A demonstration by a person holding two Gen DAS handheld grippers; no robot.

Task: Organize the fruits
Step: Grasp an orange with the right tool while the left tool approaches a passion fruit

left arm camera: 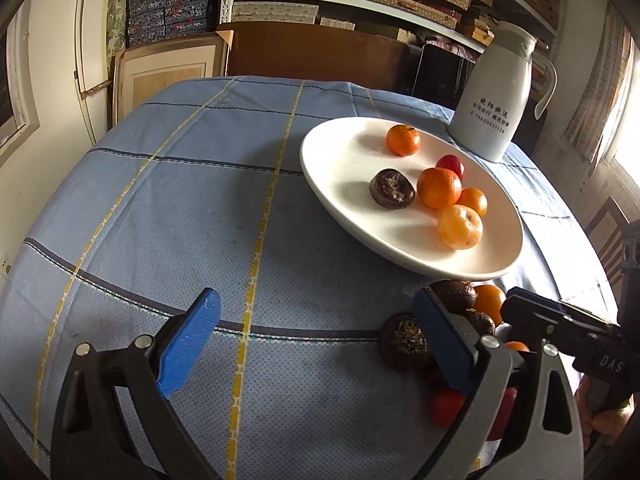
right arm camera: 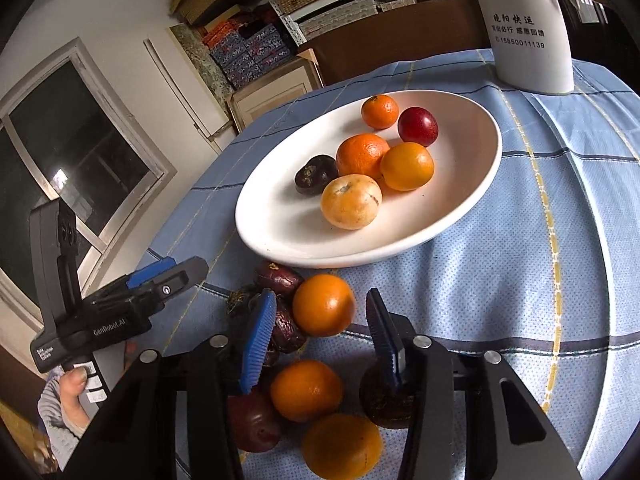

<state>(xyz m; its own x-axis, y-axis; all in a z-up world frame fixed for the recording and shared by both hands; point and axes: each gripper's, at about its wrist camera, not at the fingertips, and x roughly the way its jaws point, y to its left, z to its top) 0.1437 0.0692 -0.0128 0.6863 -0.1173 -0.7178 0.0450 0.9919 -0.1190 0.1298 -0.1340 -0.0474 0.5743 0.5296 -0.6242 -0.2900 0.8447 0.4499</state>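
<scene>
A white plate [left arm camera: 340,160] [right arm camera: 280,224] holds several fruits: oranges, a red plum [right arm camera: 417,126], a dark water chestnut [right arm camera: 314,174] and a pale yellow fruit [right arm camera: 351,201]. More fruit lies loose on the cloth in front of the plate: an orange [right arm camera: 323,305], further oranges, dark chestnuts [left arm camera: 402,340] and plums. My left gripper [left arm camera: 316,340] is open and empty over bare cloth, left of the loose pile. My right gripper [right arm camera: 320,320] is open, its jaws either side of the loose orange, which sits just beyond the tips.
A white thermos jug [left arm camera: 496,96] [right arm camera: 524,28] stands behind the plate. The round table has a blue checked cloth [left arm camera: 180,200]. Shelves of boxes fill the wall behind. The left gripper also shows at the left of the right wrist view [right arm camera: 168,276].
</scene>
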